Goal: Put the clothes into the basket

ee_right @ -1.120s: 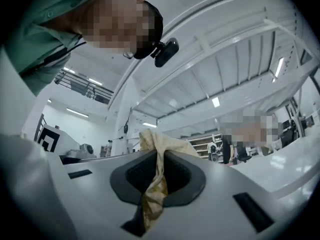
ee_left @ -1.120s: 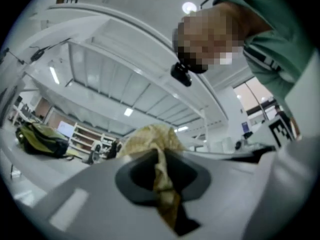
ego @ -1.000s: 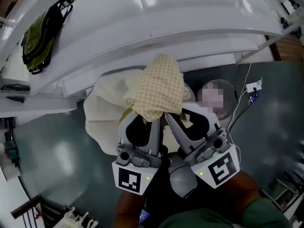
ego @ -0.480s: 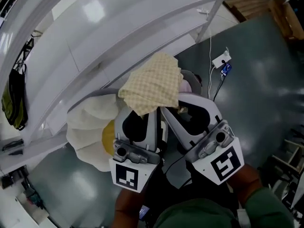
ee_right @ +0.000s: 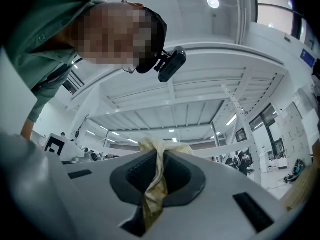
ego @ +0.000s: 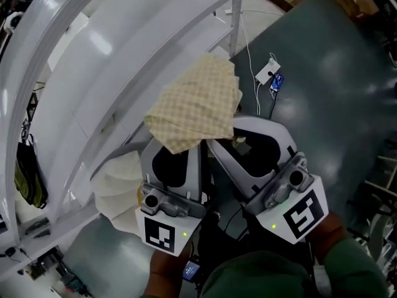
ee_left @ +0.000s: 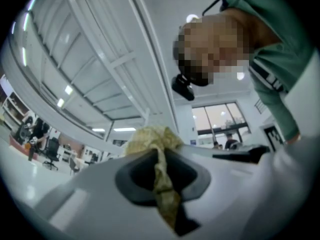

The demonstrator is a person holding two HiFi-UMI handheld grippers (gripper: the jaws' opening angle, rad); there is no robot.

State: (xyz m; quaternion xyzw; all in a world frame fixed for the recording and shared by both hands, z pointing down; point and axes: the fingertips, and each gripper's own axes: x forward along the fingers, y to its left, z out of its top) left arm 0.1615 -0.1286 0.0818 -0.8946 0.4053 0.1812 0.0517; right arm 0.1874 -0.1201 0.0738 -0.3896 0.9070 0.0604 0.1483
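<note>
A yellow checked cloth [ego: 195, 107] hangs bunched over the tips of both grippers in the head view. My left gripper [ego: 189, 153] and right gripper [ego: 217, 146] sit side by side beneath it, both shut on it. In the left gripper view a strip of the cloth [ee_left: 162, 184] is pinched between the closed jaws of the left gripper [ee_left: 159, 156]. The right gripper view shows the same: cloth [ee_right: 155, 184] clamped in the right gripper [ee_right: 159, 159]. A cream pleated basket [ego: 118, 188] stands on the floor at the lower left, beside the left gripper and partly hidden by it.
A white metal frame with shelves [ego: 93, 61] runs diagonally across the upper left. A green bag [ego: 28, 172] hangs at the far left edge. A white plug block with a cable [ego: 270, 74] lies on the dark green floor [ego: 335, 92] at the right.
Both grippers have swung together with the cloth held in them. The basket, under the cloth a second ago, now lies to the lower left of it. The white frame has turned in view.
</note>
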